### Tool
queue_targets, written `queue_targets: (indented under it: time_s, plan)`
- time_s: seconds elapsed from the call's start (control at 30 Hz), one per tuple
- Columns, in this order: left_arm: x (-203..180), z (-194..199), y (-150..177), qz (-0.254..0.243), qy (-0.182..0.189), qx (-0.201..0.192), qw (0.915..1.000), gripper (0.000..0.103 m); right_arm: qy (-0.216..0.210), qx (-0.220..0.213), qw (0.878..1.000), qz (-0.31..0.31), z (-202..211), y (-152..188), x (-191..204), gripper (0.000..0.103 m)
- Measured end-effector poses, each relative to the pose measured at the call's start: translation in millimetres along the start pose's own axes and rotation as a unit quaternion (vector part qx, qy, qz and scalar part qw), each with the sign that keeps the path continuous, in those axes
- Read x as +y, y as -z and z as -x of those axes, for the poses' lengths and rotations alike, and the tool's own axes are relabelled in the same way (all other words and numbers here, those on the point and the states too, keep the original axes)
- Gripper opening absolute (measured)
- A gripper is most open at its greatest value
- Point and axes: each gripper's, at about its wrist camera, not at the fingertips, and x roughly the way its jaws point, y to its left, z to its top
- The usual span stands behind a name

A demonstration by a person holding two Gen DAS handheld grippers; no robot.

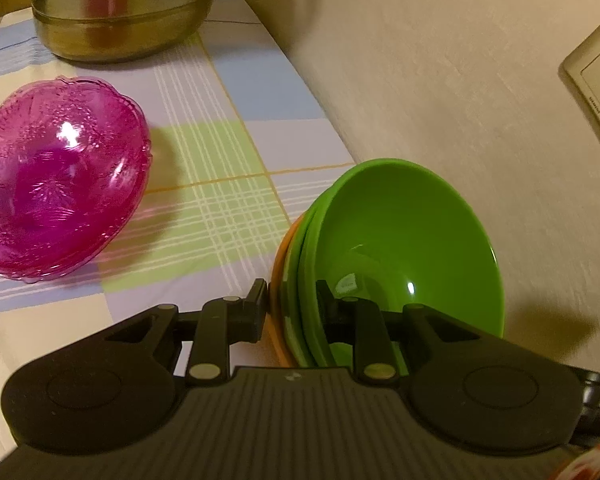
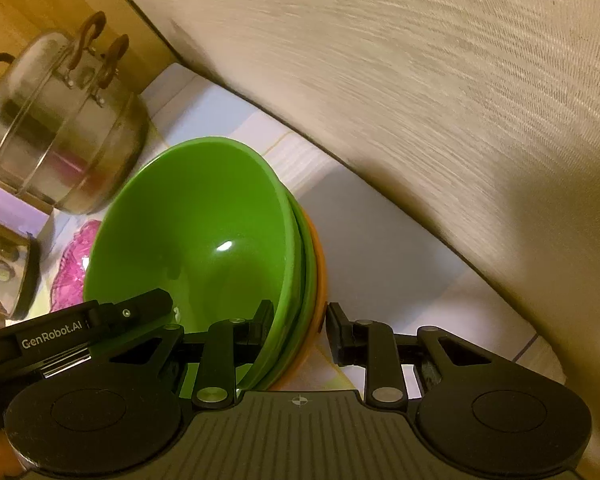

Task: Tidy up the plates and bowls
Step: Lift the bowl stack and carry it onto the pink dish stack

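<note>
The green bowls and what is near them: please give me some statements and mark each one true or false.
1. The top green bowl sits nested in a stack with an orange bowl outermost. True.
2. The left hand-held gripper has both fingers outside the stack. False: they straddle its rims.
3. The pink bowl is inside the green one. False: it rests apart on the checked cloth.
4. A metal pot stands beyond the pink bowl. True.

Right gripper (image 2: 298, 328) straddling the near rims of a nested stack: green bowl (image 2: 204, 232) on top, orange bowl (image 2: 320, 276) outermost, jaws close against both sides. Left gripper (image 2: 140, 312) entering from the left. Steel pot (image 2: 60, 136) far left, pink bowl (image 2: 74, 268) behind, wall (image 2: 440, 80) right.
</note>
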Motion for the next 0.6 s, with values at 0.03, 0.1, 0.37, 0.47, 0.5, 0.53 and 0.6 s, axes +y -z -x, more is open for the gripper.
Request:
queue_targets:
  time_s: [0.03, 0.1, 0.37, 0.47, 0.5, 0.53, 0.6]
  plan:
    - [1, 3, 1, 0.002, 0.000, -0.002, 1.0000, 0.021, -0.001, 0.000, 1.000, 0.002, 2, 1, 1, 0.028]
    - [2, 7, 2, 0.004, -0.001, -0.005, 1.0000, 0.021, -0.001, -0.002, 1.000, 0.007, 5, 3, 6, 0.028]
    - [11, 32, 9, 0.014, -0.005, -0.019, 0.9997, 0.022, -0.009, -0.004, 1.000, 0.027, 17, 12, 19, 0.028]
    - [16, 42, 11, 0.020, -0.008, -0.025, 0.9995, 0.022, -0.012, -0.006, 0.999, 0.035, 21, 16, 28, 0.028]
    - [18, 45, 11, 0.021, -0.009, -0.027, 0.9994, 0.022, -0.013, -0.006, 0.999, 0.038, 22, 17, 31, 0.028]
    - [20, 50, 11, 0.023, -0.010, -0.029, 0.9993, 0.022, -0.014, -0.006, 0.999, 0.040, 22, 18, 34, 0.028]
    - [25, 57, 12, 0.026, -0.012, -0.033, 0.9990, 0.022, -0.018, -0.006, 0.999, 0.045, 23, 20, 40, 0.028]
